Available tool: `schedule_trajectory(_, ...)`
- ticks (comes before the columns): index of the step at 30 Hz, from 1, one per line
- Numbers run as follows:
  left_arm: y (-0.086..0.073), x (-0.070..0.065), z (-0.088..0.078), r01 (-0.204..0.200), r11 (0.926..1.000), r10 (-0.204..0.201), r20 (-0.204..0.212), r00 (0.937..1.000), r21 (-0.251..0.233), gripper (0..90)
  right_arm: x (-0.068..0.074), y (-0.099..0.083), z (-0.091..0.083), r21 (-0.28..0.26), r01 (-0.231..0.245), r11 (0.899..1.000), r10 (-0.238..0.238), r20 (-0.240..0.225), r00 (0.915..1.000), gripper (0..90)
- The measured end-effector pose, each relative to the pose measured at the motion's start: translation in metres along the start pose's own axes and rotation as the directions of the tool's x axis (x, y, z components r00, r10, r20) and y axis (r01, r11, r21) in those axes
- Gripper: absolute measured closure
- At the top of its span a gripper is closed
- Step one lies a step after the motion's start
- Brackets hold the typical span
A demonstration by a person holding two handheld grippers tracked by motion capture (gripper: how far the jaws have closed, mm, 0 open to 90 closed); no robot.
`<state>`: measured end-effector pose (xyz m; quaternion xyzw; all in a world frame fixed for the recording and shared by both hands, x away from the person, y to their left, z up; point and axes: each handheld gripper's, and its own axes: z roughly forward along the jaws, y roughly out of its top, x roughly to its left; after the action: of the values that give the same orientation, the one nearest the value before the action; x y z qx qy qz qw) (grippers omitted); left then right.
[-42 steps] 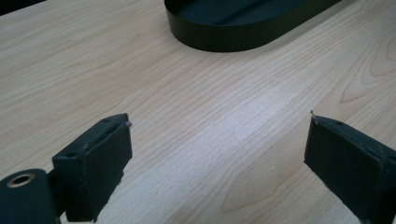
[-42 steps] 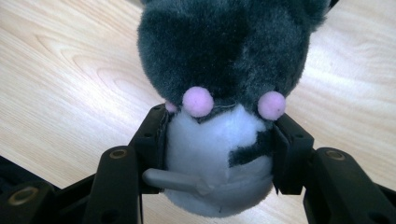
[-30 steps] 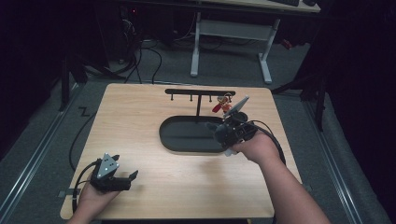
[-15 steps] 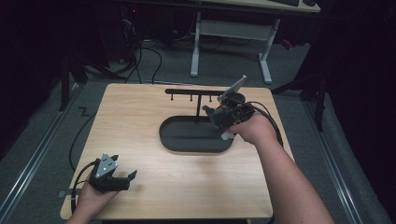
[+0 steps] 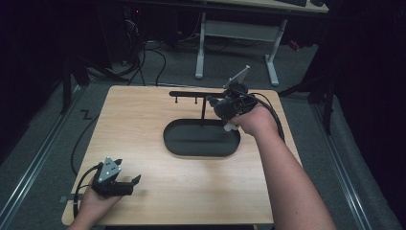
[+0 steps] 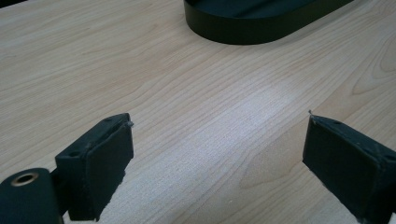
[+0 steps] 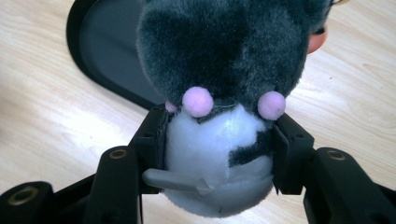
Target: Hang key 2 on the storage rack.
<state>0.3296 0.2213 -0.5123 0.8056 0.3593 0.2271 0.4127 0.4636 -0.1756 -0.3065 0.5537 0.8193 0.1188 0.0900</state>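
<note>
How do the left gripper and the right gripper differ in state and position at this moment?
The left gripper is open with nothing between its fingers, low at the light wooden table's near edge. The right gripper is shut on a grey-and-white plush toy, raised near the black oval tray. Both are hand-held.

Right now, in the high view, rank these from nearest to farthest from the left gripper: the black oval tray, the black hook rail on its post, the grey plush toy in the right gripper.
1. Black oval tray, table centre.
2. Black hook rail, behind the tray.
3. Grey plush toy, far right, clamped in the right gripper.

Left gripper sits at the near-left corner.
</note>
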Motion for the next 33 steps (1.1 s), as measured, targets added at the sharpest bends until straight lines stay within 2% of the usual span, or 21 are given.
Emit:
schedule_trajectory(3,0.0,0.0,0.0,-0.002,1.0,0.002,0.003,1.0,0.005,9.1,-0.002,0.002,0.001,-0.014,-0.004,1.0,0.004,0.019,0.9998,48.1)
schedule_trajectory(6,0.0,0.0,0.0,-0.002,1.0,0.002,0.004,1.0,0.004,9.2,-0.003,0.001,0.005,0.002,-0.006,1.0,0.006,0.03,0.9995,48.0)
schedule_trajectory(12,0.001,0.0,0.001,-0.008,1.0,0.008,0.008,0.9999,0.005,9.3,0.0,-0.008,0.015,0.033,-0.003,0.999,0.003,0.01,0.9999,48.0)
schedule_trajectory(18,0.001,-0.002,0.001,-0.012,0.9999,0.012,0.009,0.9999,0.004,9.4,-0.002,-0.017,0.037,0.06,0.002,0.998,-0.002,0.001,1.0,47.9)
schedule_trajectory(29,0.001,-0.002,0.004,-0.017,0.9998,0.017,0.018,0.9997,0.013,9.7,-0.005,-0.015,0.063,0.042,-0.015,0.999,0.016,-0.023,0.9996,46.2)
schedule_trajectory(33,0.001,-0.003,0.004,-0.024,0.9996,0.023,0.018,0.9996,0.015,9.7,-0.006,-0.013,0.067,0.029,-0.035,0.999,0.035,-0.024,0.9991,39.0)
